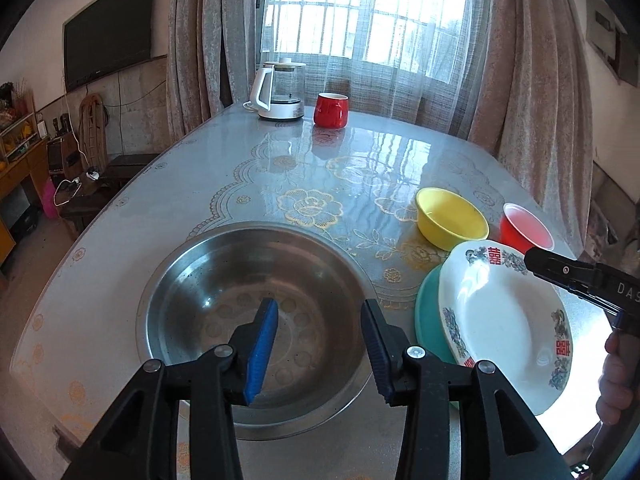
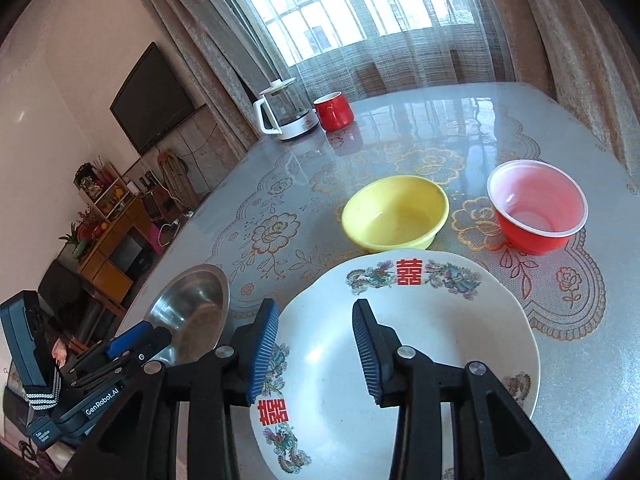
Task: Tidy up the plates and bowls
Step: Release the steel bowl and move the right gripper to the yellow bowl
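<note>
A steel bowl [image 1: 192, 300] sits on the table near its front edge. My left gripper [image 1: 320, 320] hovers over it, open, with nothing between its blue pads. To the right, a white plate [image 1: 500, 320] with red characters and a floral rim lies on a teal plate [image 1: 426, 312]. My right gripper [image 2: 316, 320] hangs open above the white plate [image 2: 420, 340], holding nothing. Beyond the plate stand a yellow bowl [image 2: 396, 212] and a red bowl [image 2: 536, 208] with a white rim. The steel bowl [image 2: 192, 304] shows to the left, partly hidden by the left gripper.
A glass kettle [image 1: 280, 92] and a red mug [image 1: 330, 110] stand at the far edge of the table [image 1: 120, 260] by the curtained window. The glossy cloth has a floral print. A hand [image 1: 616, 380] holds the right gripper at the right edge.
</note>
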Available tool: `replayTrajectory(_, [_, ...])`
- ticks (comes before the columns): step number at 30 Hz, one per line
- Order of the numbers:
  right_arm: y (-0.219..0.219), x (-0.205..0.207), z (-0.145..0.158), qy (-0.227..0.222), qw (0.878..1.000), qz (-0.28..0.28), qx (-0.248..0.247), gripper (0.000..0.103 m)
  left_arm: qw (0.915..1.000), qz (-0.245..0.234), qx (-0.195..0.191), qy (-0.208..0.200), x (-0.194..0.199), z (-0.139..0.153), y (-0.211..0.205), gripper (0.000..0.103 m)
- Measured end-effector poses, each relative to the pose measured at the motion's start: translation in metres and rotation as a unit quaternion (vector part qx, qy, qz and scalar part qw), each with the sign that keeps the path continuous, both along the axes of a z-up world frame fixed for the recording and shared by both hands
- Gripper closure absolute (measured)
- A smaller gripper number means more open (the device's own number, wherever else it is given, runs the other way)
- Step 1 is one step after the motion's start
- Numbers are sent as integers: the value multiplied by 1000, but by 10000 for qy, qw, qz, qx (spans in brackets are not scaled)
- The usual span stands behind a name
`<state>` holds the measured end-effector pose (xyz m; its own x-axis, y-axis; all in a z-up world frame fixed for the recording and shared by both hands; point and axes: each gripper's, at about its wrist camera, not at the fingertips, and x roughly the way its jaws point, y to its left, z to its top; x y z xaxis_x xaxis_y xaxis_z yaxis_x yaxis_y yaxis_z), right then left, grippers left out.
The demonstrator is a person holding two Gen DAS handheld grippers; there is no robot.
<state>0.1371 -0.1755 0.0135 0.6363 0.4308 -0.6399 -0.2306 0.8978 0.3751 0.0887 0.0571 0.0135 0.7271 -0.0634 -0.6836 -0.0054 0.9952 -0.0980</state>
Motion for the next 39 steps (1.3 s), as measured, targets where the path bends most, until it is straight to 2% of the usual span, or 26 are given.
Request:
replayTrajectory(17, [-62,29,-14,315,9954,-755,503,64,9984,-498,233,116,37,5,-51,58])
replayTrajectory(22, [-71,40,-14,387,9939,-915,468,64,9973,-668,261,180,53,5,-66,58])
replayTrajectory(25, [-77,49,-13,422,9927,-1041,448,64,9974,-617,152,326,67,3,-70,58])
replayTrajectory(28, [-77,60,-13,472,9925,-1066,368,70,9967,-631,-118,497,84,2,-71,58])
replayTrajectory(35, [-69,93,-22,802,9914,-1003,271,75,9950,-685,-405,596,121,4,-84,59])
replayTrajectory(39, [-69,114,-32,1055,9879,-1085,337,76,9922,-752,-589,797,143,-3,-93,59])
